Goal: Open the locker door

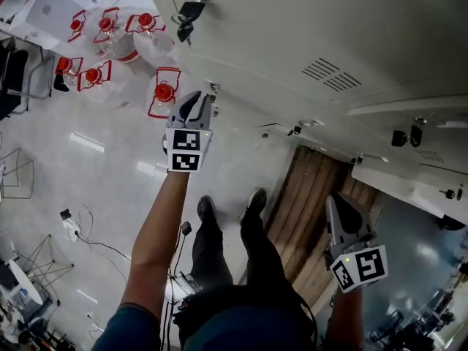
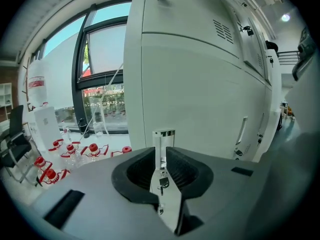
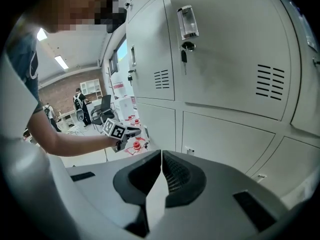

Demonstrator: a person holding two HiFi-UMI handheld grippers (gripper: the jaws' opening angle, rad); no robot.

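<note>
Left gripper [image 2: 163, 156] jaws stand slightly parted and empty, just short of the chrome pull tab [image 2: 164, 134]. I should advance, pinch it squarely, then pull the locker door [image 2: 200, 109] towards me. Right gripper [image 3: 161, 155], jaws pressed together on nothing, hangs clear at near right.

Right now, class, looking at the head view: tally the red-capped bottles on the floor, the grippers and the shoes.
Red-capped bottles: 6
Grippers, left gripper and right gripper: 2
Shoes: 2
Total: 10
</note>
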